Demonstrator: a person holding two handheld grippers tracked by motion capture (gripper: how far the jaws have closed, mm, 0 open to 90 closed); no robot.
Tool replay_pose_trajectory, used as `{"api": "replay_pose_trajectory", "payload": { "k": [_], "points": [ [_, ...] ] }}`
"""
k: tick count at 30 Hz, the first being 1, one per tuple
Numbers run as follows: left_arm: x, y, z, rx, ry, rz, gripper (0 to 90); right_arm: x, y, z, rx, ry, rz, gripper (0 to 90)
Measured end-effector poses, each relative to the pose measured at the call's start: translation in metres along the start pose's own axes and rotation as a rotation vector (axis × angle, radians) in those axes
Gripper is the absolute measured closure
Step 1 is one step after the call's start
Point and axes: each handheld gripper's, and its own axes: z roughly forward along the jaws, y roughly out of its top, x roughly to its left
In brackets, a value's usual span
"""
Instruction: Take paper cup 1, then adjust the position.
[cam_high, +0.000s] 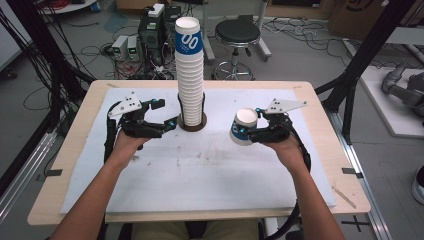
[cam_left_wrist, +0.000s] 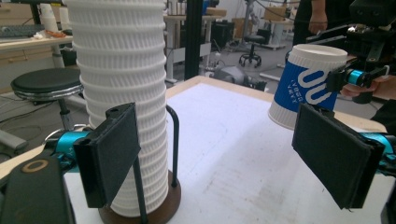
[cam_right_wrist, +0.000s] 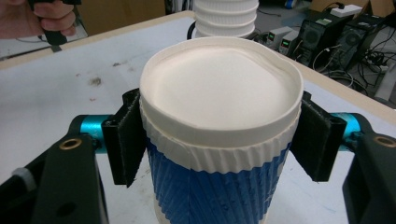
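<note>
A tall stack of white ribbed paper cups (cam_high: 190, 75), topped by a blue-sleeved one, stands in a brown base with a black wire frame (cam_high: 192, 126) at the table's middle back. My left gripper (cam_high: 169, 119) is open beside the foot of the stack (cam_left_wrist: 122, 70); one jaw is in front of it and the other far off to the side (cam_left_wrist: 219, 154). My right gripper (cam_high: 248, 132) is shut on a single blue-sleeved cup (cam_high: 244, 120) to the right of the stack. Its pads press on both sides below the white end (cam_right_wrist: 219, 93). That cup (cam_left_wrist: 308, 88) is tilted, close over the sheet.
A white sheet (cam_high: 200, 170) covers the wooden table (cam_high: 75, 150). Behind the table stand a black stool (cam_high: 237, 35) and electronics boxes (cam_high: 160, 25) on a cable-strewn floor. Black frame poles (cam_high: 357, 70) rise at the right.
</note>
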Motion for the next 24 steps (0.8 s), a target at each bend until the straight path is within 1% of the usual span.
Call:
{"api": "replay_pose_trajectory", "payload": {
  "k": [2,3,4,6,7,9,10,12,13,14,15,16,17,18,20,21,22,24],
  "points": [
    [-0.001,-0.002,-0.001,0.003,0.004,0.000,15.0,0.004,-0.003,0.003,0.007,0.016,0.009,28.6],
    [-0.003,-0.007,-0.003,0.005,0.009,-0.010,15.0,0.006,-0.005,0.004,0.011,0.016,0.009,28.7],
    [-0.003,-0.007,-0.003,0.005,0.009,-0.010,15.1,0.006,-0.005,0.004,0.011,0.016,0.009,28.7],
    [-0.004,-0.014,-0.005,-0.004,0.010,-0.036,15.0,0.011,-0.007,0.006,0.016,0.004,-0.005,28.7],
    [-0.005,-0.018,-0.005,0.000,0.011,-0.038,15.0,0.016,-0.010,0.008,0.016,0.011,-0.012,28.7],
    [-0.006,-0.019,-0.005,-0.001,0.006,-0.042,15.1,0.018,-0.010,0.009,0.020,0.010,-0.018,28.7],
    [-0.006,-0.019,-0.005,-0.001,-0.002,-0.042,15.1,0.020,-0.010,0.009,0.024,0.014,-0.019,28.6],
    [-0.008,-0.019,-0.003,-0.005,-0.037,-0.045,15.0,0.021,-0.010,0.008,0.016,0.013,-0.024,28.6],
    [-0.008,-0.019,-0.003,-0.005,-0.037,-0.045,15.0,0.022,-0.010,0.007,0.013,0.015,-0.023,28.6],
    [-0.008,-0.019,-0.002,-0.007,-0.061,-0.049,15.0,0.022,-0.010,0.007,0.012,0.015,-0.023,28.6],
    [-0.009,-0.019,0.001,-0.016,-0.096,-0.052,15.0,0.023,-0.010,0.007,0.013,0.015,-0.024,28.6],
    [-0.009,-0.019,0.001,-0.016,-0.096,-0.052,15.0,0.024,-0.010,0.008,0.013,0.015,-0.026,28.6],
    [-0.010,-0.019,0.002,-0.015,-0.110,-0.046,15.0,0.025,-0.010,0.008,0.009,0.014,-0.025,28.6],
    [-0.014,-0.019,0.006,-0.013,-0.136,-0.040,15.0,0.026,-0.010,0.009,-0.001,0.017,-0.024,28.6],
    [-0.015,-0.019,0.007,-0.010,-0.143,-0.034,15.0,0.026,-0.011,0.009,-0.016,0.027,-0.016,28.6],
    [-0.018,-0.018,0.011,-0.009,-0.163,-0.022,15.0,0.027,-0.011,0.010,-0.012,0.028,-0.016,28.6],
    [-0.018,-0.018,0.011,-0.009,-0.163,-0.022,15.0,0.027,-0.011,0.010,-0.012,0.028,-0.016,28.6],
    [-0.022,-0.018,0.014,-0.011,-0.181,-0.017,15.0,0.028,-0.011,0.009,-0.013,0.038,-0.023,28.6]
  ]
}}
